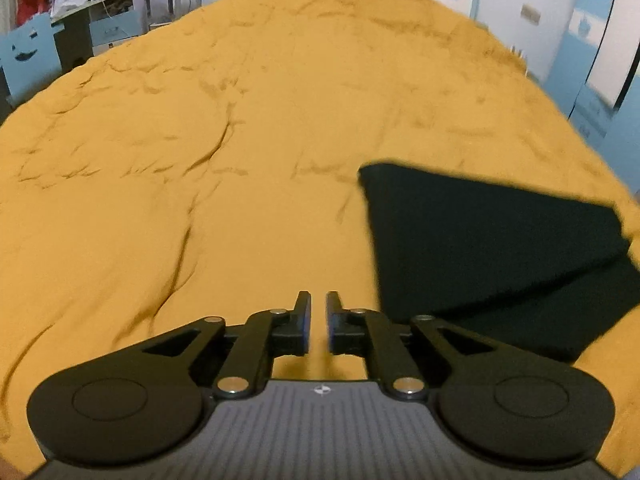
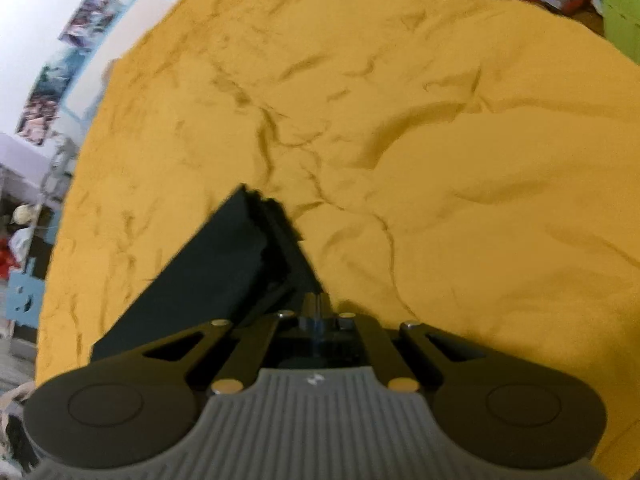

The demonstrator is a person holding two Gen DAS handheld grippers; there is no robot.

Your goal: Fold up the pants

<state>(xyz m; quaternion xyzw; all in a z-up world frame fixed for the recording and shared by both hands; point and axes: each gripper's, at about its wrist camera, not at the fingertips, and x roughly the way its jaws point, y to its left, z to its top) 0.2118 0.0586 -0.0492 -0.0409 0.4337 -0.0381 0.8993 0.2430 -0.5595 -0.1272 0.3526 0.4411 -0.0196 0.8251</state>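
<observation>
Well, spread across nearly everything is the mustard-yellow bedspread (image 1: 200, 152), soft and rumpled, creased with long wandering wrinkles. On it lie the black pants (image 1: 480, 248), folded into a flat slab with straight edges and one sharp corner pointing up the bed; the cloth is matte and so dark that seams and pockets are impossible to make out. From the right wrist camera the pants (image 2: 216, 276) show stacked layers, their far ends stepped and slightly ragged, though motion blur softens the detail.

Now the tools. The left gripper (image 1: 318, 322) hangs over bare bedspread just beside the pants, fingers parted by a narrow gap, blue pads showing, nothing between them. The right gripper (image 2: 318, 308) has its fingers pressed together right at the near corner of the pants; whether cloth is caught between them I cannot tell, since the tips are dark and blurred against dark fabric.

Off at the edges, a blue chair (image 1: 28, 56) with a cut-out face and a green basket (image 2: 622, 16), both cut off by the frame.
</observation>
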